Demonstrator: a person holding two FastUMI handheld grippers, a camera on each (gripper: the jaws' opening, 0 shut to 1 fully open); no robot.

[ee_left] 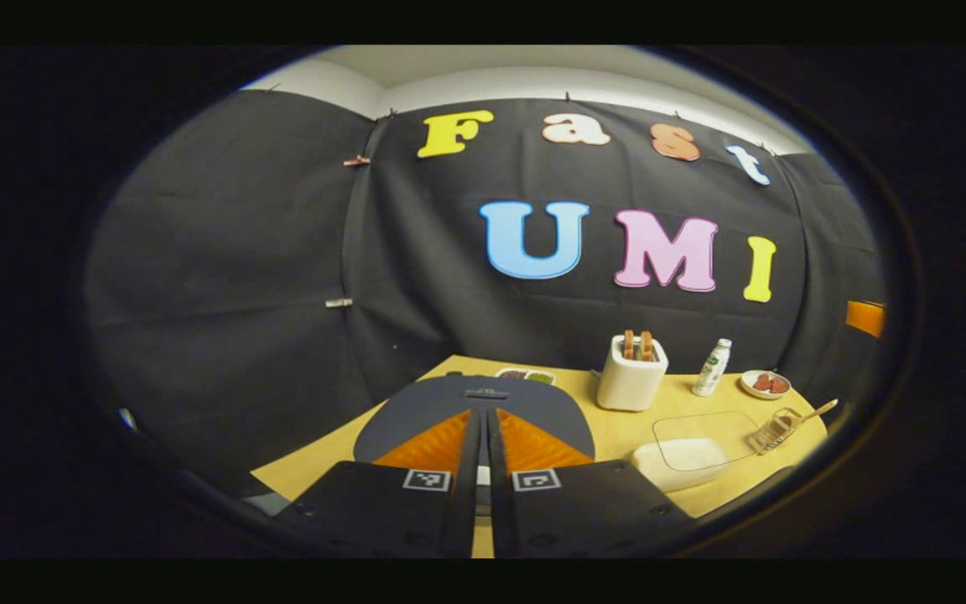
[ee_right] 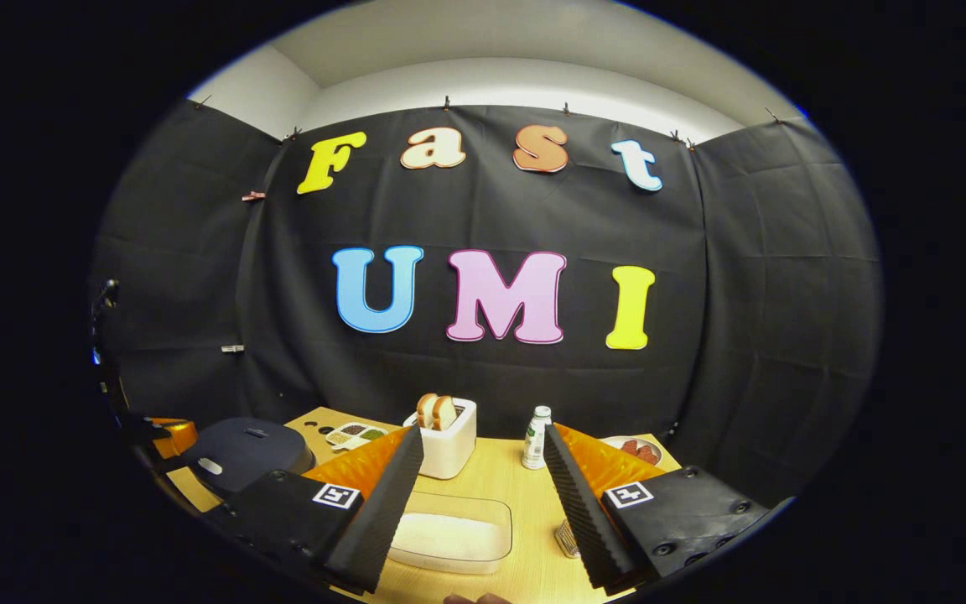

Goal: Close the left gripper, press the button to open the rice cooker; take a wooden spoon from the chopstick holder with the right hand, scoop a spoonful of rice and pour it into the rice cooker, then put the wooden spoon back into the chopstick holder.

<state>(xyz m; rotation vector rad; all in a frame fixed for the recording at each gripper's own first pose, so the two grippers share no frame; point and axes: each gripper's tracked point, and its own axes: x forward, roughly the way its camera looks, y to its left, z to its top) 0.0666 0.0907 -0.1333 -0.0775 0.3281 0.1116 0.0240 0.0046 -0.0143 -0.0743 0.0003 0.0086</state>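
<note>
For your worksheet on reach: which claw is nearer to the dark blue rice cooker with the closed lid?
Left. The left claw is shut, right over the dark blue rice cooker. The right claw is open, with the cooker off to its left.

Dim booth, sharp, fisheye-warped edges.
</note>
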